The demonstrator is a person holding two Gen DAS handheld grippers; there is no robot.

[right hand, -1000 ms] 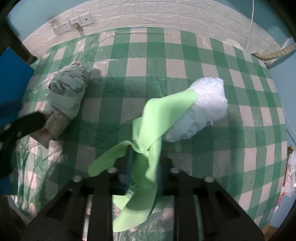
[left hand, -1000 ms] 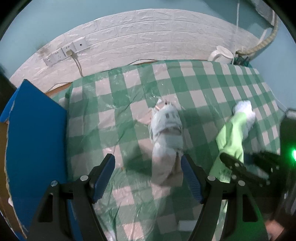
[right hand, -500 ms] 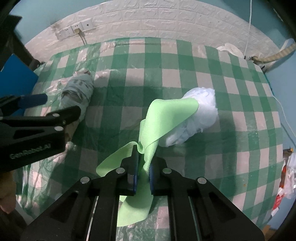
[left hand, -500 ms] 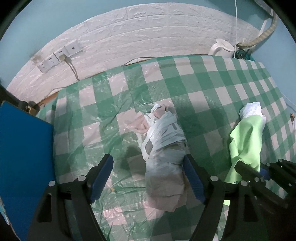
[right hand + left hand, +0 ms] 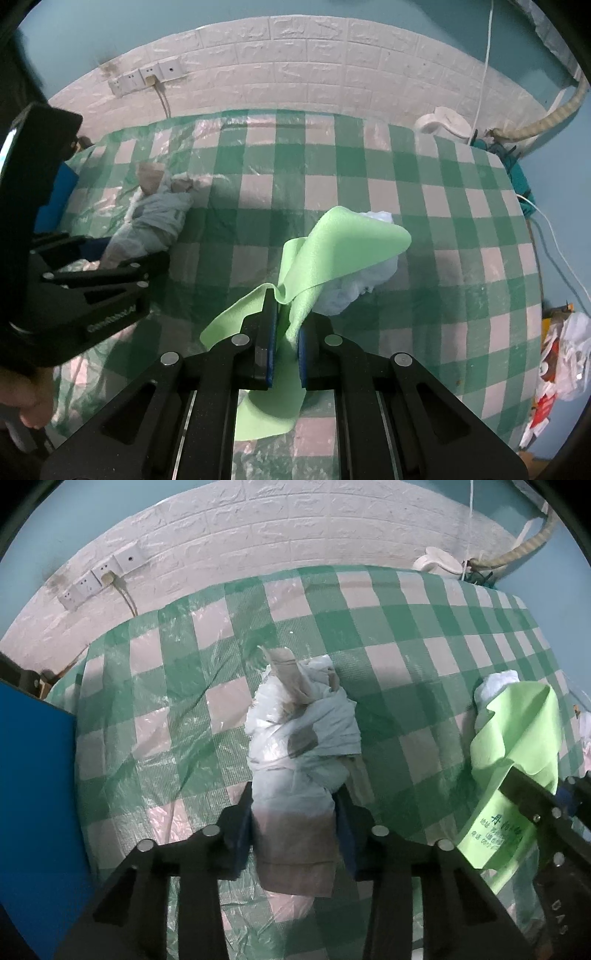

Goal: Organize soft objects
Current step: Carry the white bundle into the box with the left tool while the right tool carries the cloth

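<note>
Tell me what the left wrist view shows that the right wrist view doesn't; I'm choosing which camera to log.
Only the left wrist view shows the left gripper closed on the pale rolled bundle from close up, and the printed text on the green cloth.

Only the right wrist view shows the right gripper pinching the green cloth, and the plastic bags off the table's right edge.

Both show the checked tablecloth, wall sockets, bundle, green cloth and the white wad under it.
</note>
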